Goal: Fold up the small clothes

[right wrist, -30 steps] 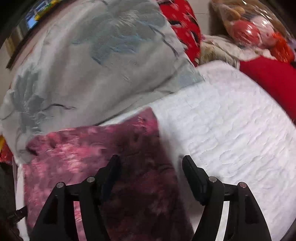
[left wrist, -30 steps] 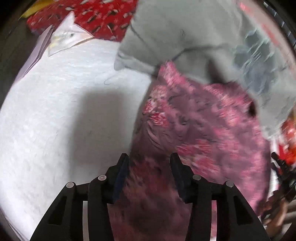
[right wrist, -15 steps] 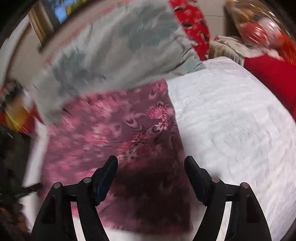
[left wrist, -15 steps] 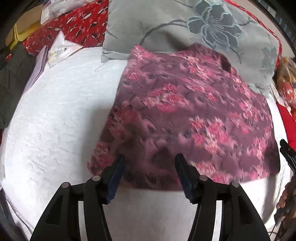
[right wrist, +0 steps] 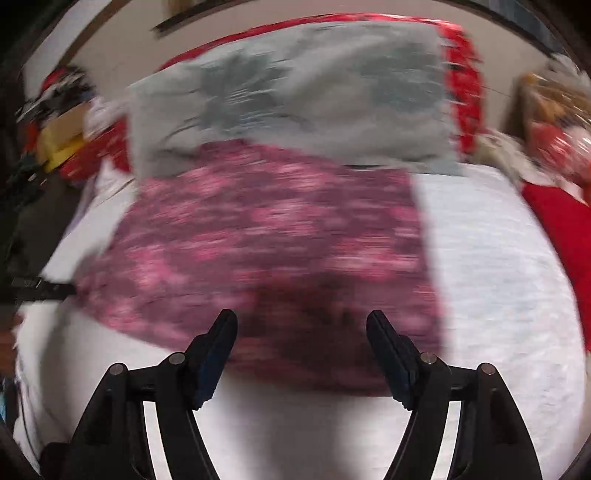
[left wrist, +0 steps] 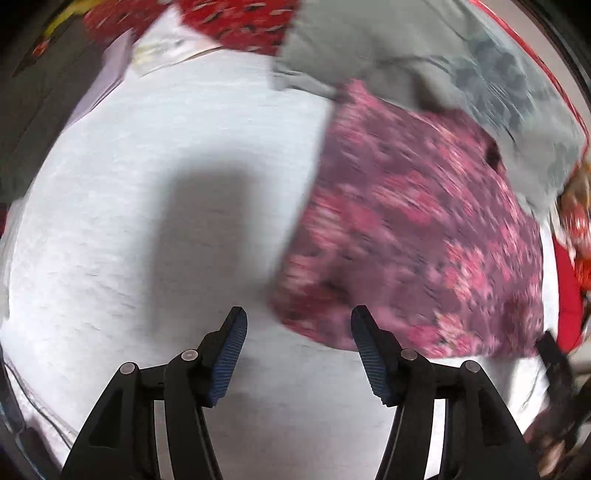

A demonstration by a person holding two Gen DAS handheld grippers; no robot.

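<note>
A pink and purple flowered garment lies flat on the white quilted bed; in the right wrist view the same garment fills the middle. My left gripper is open above the bare quilt, just left of the garment's near corner, holding nothing. Over the garment's near edge my right gripper hangs open, its pads clear of the cloth. The other gripper's dark tip shows at the garment's left edge in the right wrist view. Both views are blurred.
A grey flowered pillow lies behind the garment, overlapping its far edge. Red patterned bedding sits at the back, a red cushion at the right. Papers lie at the bed's far left corner.
Both grippers let go of the garment and drew back from it. The left one slid left onto bare quilt. The right one rolled and pulled back, so the whole garment shows.
</note>
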